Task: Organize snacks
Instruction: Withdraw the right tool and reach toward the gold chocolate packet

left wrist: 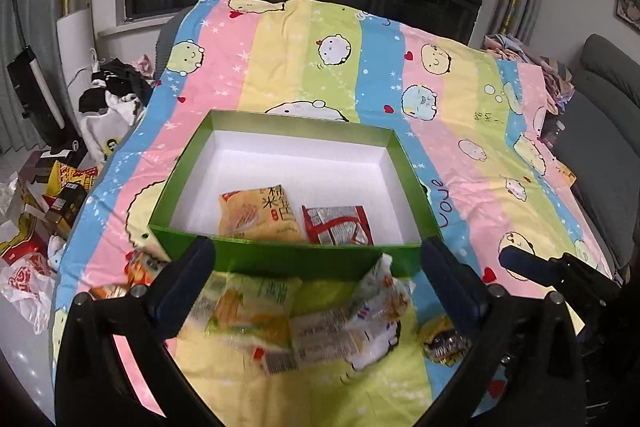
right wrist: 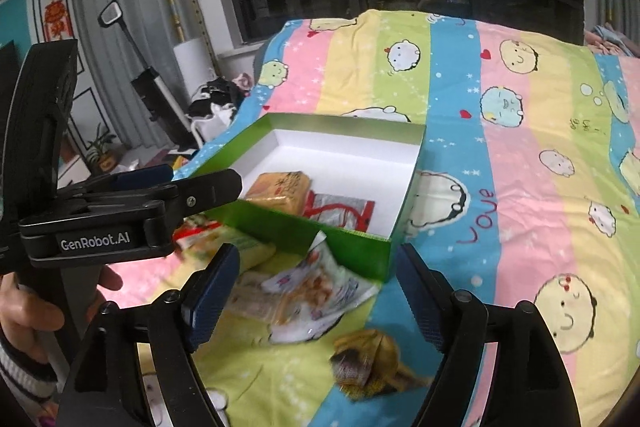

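— So, count so far: how many snacks are in the green box (left wrist: pixel 288 259)?

— Two. A yellow-orange rice-cracker packet (left wrist: pixel 258 213) and a red-and-silver packet (left wrist: pixel 338 225), side by side on the white floor near the front wall.

— Left outside?

— Several, on the striped cartoon bedsheet (left wrist: pixel 460 155) just in front of the box: a green-yellow packet (left wrist: pixel 248 307), a white printed packet (left wrist: pixel 380 303) leaning against the front wall, a pale flat packet (left wrist: pixel 316 341), a gold-wrapped snack (right wrist: pixel 372 361) to the right, and orange packets (left wrist: pixel 140 273) at the left corner, partly hidden.

— Grippers?

— Left gripper (left wrist: pixel 316 291) gapes wide, nothing between the pads. Right gripper (right wrist: pixel 316 301) is open too, empty, above the loose pile.

— Judgement?

— Early going; most of the sorting remains, next pick not yet made.
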Demonstrator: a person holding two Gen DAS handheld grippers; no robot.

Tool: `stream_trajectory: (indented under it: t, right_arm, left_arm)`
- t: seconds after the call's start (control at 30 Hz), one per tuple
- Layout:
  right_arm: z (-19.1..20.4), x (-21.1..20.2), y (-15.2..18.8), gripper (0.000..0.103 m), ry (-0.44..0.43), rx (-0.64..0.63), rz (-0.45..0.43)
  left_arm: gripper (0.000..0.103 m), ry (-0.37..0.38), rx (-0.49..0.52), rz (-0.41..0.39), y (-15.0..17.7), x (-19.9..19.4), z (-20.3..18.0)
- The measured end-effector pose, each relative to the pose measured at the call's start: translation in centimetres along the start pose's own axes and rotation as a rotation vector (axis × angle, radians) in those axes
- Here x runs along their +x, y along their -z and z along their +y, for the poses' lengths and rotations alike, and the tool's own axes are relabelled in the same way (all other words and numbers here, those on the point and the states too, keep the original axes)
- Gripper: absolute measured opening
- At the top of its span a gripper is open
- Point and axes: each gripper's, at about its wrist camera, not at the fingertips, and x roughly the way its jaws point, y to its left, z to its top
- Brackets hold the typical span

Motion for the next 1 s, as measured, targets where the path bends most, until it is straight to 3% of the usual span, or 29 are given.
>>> stream_trajectory:
  t: [0.5, 1.0]
  right_arm:
    - [0.6, -2.3, 3.5, 0.08, 0.005, 0.01, 0.054]
    - [-0.5, -1.9, 5.6, 0.08, 0.026, 0.053, 0.108]
  left_arm:
    - [0.102, -0.011, -0.005, 0.04, 3.5, -2.0, -0.8]
    - [0.102, -0.019, 0.032, 0.098, 5.3, -1.1, -2.2]
